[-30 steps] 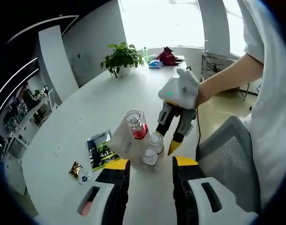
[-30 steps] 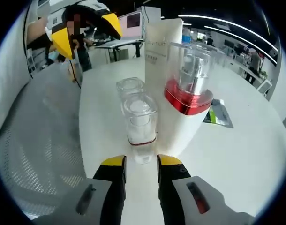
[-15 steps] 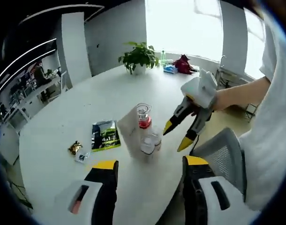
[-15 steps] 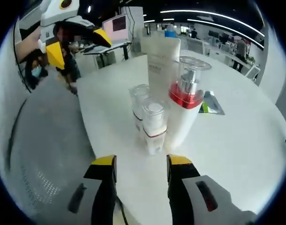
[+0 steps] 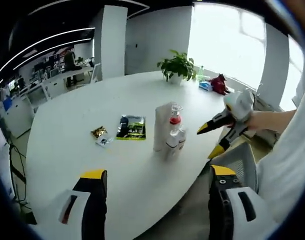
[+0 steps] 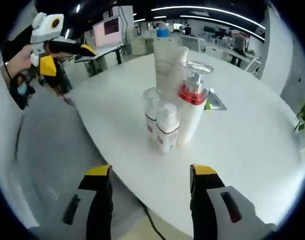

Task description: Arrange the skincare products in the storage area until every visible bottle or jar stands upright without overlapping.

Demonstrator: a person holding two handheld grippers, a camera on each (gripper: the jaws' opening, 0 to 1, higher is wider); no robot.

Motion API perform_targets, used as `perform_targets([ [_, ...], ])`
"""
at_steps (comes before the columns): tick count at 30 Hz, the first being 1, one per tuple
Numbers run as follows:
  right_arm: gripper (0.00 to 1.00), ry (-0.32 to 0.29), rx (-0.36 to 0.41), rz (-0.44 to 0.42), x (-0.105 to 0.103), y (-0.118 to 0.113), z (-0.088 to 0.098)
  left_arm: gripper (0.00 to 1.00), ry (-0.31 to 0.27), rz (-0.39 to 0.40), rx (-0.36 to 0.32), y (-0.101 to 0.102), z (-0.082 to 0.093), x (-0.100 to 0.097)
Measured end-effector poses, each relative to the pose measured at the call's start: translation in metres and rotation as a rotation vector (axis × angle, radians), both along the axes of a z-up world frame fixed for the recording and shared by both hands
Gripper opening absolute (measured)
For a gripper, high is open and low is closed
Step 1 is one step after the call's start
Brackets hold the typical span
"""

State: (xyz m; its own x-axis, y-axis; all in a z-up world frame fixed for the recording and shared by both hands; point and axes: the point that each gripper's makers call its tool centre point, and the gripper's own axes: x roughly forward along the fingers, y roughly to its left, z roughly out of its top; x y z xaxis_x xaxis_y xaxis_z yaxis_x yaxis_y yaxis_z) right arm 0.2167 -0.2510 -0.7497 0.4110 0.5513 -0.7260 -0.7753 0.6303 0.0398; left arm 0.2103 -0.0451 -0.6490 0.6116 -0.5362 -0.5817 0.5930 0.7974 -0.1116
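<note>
Four skincare items clustered upright near counter edge: tall white tube at back, pump bottle with red collar touching in front of it, two small clear-capped bottles side by side nearest the right gripper. No overlap or tipping visible. In left gripper view same cluster sits mid-counter, with green sachet and small gold-wrapped item lying flat to its left, well apart. Potted plant at far counter edge. Left gripper fingers spread wide, nothing held, off the cluster. Right gripper fingers spread wide, empty, short of the small bottles. Grey mesh chair beside counter edge.
</note>
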Motion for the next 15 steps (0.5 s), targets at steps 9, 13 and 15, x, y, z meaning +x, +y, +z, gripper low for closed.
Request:
perform_targets([
  [9, 0.79, -0.020, 0.132, -0.051, -0.008, 0.016, 0.026, 0.99, 0.071, 0.104, -0.135, 0.036, -0.006, -0.025],
  [13, 0.87, -0.038, 0.095, -0.073, -0.009, 0.015, 0.030, 0.99, 0.078, 0.155, -0.163, 0.061, -0.011, -0.033],
  [15, 0.90, -0.045, 0.095, -0.092, -0.012, 0.015, 0.033, 0.99, 0.034, 0.157, -0.166, 0.069, -0.008, -0.035],
])
